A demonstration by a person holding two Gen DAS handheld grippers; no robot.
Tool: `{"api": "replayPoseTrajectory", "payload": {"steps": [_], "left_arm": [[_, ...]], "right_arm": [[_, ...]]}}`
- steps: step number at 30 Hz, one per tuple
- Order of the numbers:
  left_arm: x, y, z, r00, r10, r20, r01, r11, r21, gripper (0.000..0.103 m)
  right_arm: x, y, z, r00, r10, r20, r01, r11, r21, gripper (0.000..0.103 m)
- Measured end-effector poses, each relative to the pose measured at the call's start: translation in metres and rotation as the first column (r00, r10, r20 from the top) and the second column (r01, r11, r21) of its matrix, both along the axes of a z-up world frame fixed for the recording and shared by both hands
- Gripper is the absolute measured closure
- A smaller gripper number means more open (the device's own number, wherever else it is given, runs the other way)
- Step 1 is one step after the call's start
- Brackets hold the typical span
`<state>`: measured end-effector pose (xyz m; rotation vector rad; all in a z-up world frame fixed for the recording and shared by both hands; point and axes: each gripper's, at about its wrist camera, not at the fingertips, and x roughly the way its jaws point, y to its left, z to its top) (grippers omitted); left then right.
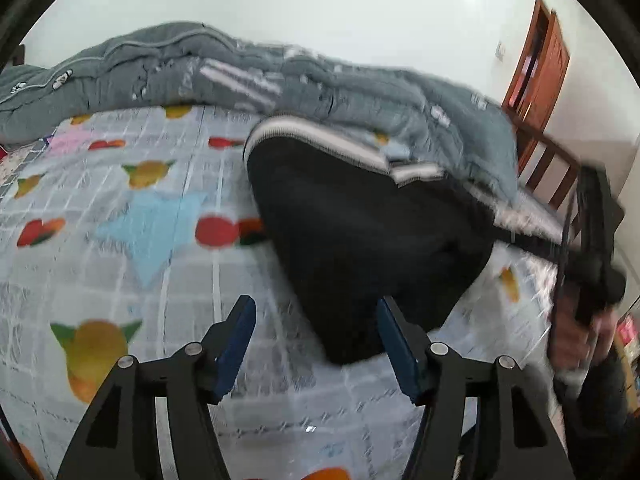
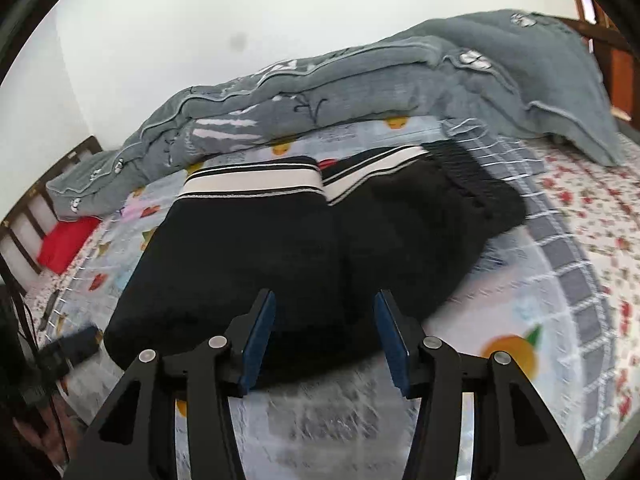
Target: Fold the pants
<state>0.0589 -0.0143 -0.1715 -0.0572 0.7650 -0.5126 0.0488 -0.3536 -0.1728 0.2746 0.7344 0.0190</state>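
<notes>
Black pants (image 1: 360,240) with white-striped cuffs lie folded in a compact bundle on the fruit-print bedsheet (image 1: 120,220). My left gripper (image 1: 316,320) is open and empty, just above the sheet at the bundle's near left corner. In the right wrist view the pants (image 2: 280,248) fill the middle, cuffs at the far end. My right gripper (image 2: 324,316) is open and empty, its fingers hovering at the bundle's near edge. The right gripper and the hand that holds it also show in the left wrist view (image 1: 592,264), at the far right.
A rumpled grey quilt (image 1: 200,68) lies along the far side of the bed, also in the right wrist view (image 2: 360,80). A red item (image 2: 68,244) sits by the wooden bed rail (image 2: 24,220). A wooden door (image 1: 536,64) stands at the right.
</notes>
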Motion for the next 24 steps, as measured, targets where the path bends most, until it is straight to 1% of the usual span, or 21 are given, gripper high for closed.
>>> {"api": "replayPoseTrajectory", "payload": {"steps": [2,4,6,7,9,11,13,14,16,18,19,21,23,24], "left_arm": [[0.001,-0.004,-0.011,1.000,0.004,-0.015,-0.003,1.000,0.019,0.042],[0.002,-0.006,-0.020,0.999,0.022,-0.041,-0.021,1.000,0.018,0.042],[0.004,-0.005,-0.029,0.997,0.041,-0.068,-0.041,0.999,0.009,0.042],[0.004,-0.006,-0.031,0.996,0.048,-0.069,-0.048,0.999,0.008,0.042],[0.003,-0.013,-0.031,0.997,0.051,-0.057,-0.050,0.999,0.013,0.042],[0.004,-0.022,-0.033,0.997,0.041,-0.061,-0.042,0.999,-0.004,0.042],[0.004,-0.031,-0.035,0.997,0.029,-0.066,-0.030,0.999,-0.024,0.042],[0.004,-0.036,-0.036,0.998,0.032,-0.060,-0.033,0.999,-0.011,0.040],[-0.001,-0.052,-0.040,0.999,0.052,0.002,-0.051,0.994,0.092,0.040],[-0.006,-0.060,-0.040,0.997,0.061,0.038,-0.066,0.988,0.137,0.039],[-0.007,-0.060,-0.040,0.997,0.069,0.036,-0.073,0.988,0.136,0.039],[-0.005,-0.054,-0.039,0.996,0.094,0.006,-0.094,0.991,0.092,0.039],[-0.003,-0.049,-0.037,0.992,0.124,-0.020,-0.123,0.991,0.052,0.039],[-0.002,-0.050,-0.037,0.991,0.131,-0.025,-0.129,0.990,0.053,0.039]], "right_arm": [[0.016,0.000,-0.008,1.000,0.014,-0.023,-0.013,1.000,0.028,0.052],[0.032,-0.002,-0.019,0.998,0.034,-0.054,-0.030,0.997,0.070,0.052],[0.051,-0.006,-0.037,0.992,0.055,-0.114,-0.041,0.992,0.119,0.052],[0.056,-0.007,-0.043,0.989,0.065,-0.133,-0.045,0.988,0.146,0.052],[0.060,-0.008,-0.047,0.988,0.080,-0.130,-0.055,0.982,0.182,0.052],[0.064,-0.006,-0.045,0.986,0.107,-0.125,-0.081,0.978,0.192,0.055],[0.064,-0.005,-0.043,0.986,0.114,-0.122,-0.088,0.977,0.196,0.065],[0.063,-0.007,-0.042,0.984,0.125,-0.124,-0.098,0.975,0.199,0.067],[0.059,-0.012,-0.039,0.982,0.148,-0.115,-0.119,0.968,0.223,0.069],[0.055,-0.019,-0.040,0.979,0.165,-0.116,-0.131,0.957,0.257,0.069],[0.055,-0.024,-0.044,0.979,0.169,-0.117,-0.130,0.949,0.286,0.069],[0.055,-0.025,-0.051,0.976,0.176,-0.130,-0.129,0.942,0.310,0.068],[0.054,-0.021,-0.051,0.975,0.184,-0.122,-0.141,0.943,0.302,0.065],[0.054,-0.018,-0.051,0.974,0.191,-0.121,-0.149,0.945,0.291,0.062]]}}
